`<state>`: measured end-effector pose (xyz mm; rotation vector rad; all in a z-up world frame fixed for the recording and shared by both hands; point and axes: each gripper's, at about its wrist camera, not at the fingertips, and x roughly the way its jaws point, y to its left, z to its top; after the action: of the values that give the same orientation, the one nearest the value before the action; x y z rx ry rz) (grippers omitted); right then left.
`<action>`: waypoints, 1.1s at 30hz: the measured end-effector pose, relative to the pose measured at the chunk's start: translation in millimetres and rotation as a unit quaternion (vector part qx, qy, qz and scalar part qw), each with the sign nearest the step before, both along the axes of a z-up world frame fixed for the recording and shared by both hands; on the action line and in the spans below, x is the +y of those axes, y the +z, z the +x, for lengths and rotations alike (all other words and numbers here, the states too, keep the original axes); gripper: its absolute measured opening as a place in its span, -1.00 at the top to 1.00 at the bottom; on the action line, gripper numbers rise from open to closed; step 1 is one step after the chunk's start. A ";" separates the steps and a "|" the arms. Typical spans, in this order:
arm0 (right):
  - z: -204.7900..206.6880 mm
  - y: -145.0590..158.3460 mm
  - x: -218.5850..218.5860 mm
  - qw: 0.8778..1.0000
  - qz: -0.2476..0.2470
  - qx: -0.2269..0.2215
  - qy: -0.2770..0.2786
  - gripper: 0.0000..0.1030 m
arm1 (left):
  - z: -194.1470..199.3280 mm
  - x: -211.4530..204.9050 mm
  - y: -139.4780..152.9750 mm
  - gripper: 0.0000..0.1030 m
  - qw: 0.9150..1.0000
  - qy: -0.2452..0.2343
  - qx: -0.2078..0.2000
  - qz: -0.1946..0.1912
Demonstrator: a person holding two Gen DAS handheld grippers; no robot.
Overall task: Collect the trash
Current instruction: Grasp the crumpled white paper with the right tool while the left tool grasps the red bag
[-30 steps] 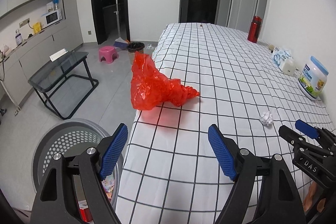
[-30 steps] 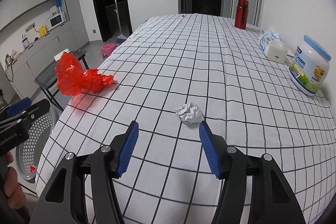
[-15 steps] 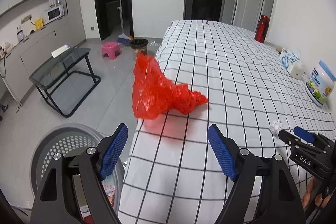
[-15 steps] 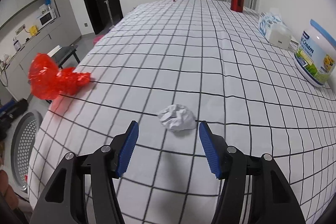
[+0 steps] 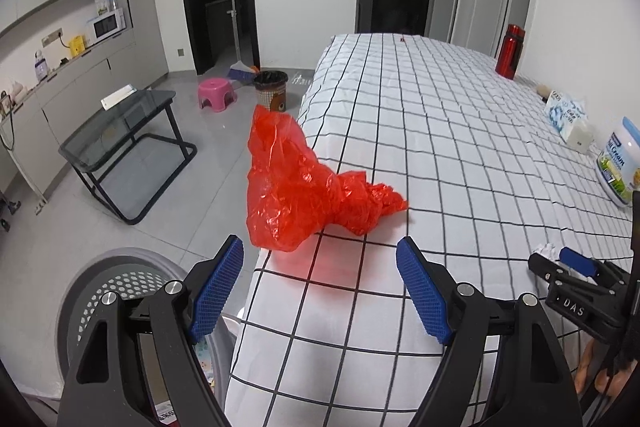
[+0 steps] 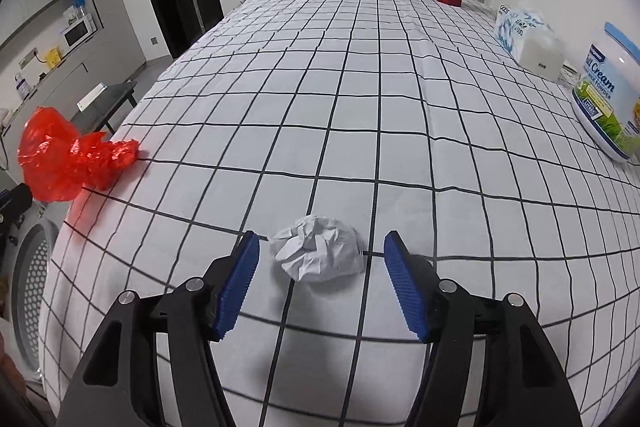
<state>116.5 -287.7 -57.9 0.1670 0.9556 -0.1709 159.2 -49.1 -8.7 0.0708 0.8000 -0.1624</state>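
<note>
The right gripper (image 6: 320, 285), jaws opening, straddles the paper ball (image 6: 318, 253) near the table's (image 6: 400, 107) front edge to pinch it, while the left gripper (image 5: 320, 291), wide and empty, faces the red bag (image 5: 304, 195) overhanging the left edge above the basket (image 5: 100, 291).

basket (image 5: 104, 291): half hidden behind left gripper's fingers (image 5: 218, 291) and table (image 5: 440, 155) edge | basket contents: unreadable | milk powder tub (image 5: 618, 167): cut by frame edge | paper ball (image 5: 545, 250): partly behind right gripper (image 5: 568, 267) | hand (image 5: 600, 371): barely visible
</note>
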 end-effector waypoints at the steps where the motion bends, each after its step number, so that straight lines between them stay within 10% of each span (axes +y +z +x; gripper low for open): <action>1: 1.9 -1.7 0.9 1.000 0.000 0.002 0.002 -0.21 | 1.1 0.3 -1.2 -0.50 1.000 0.001 0.001 0.001; 12: 4.5 -5.8 6.3 1.000 -0.004 -0.007 0.015 0.17 | 7.3 -2.2 -11.6 -0.50 1.000 0.005 0.005 0.010; 33: -15.4 23.8 -5.0 0.996 0.056 -0.063 0.029 0.18 | 39.2 -33.2 -19.2 -0.53 0.999 -0.012 0.018 0.025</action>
<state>101.1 -292.8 -34.1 0.2500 0.8436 -0.0528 198.5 -82.3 -27.9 0.1244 0.8385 -0.1667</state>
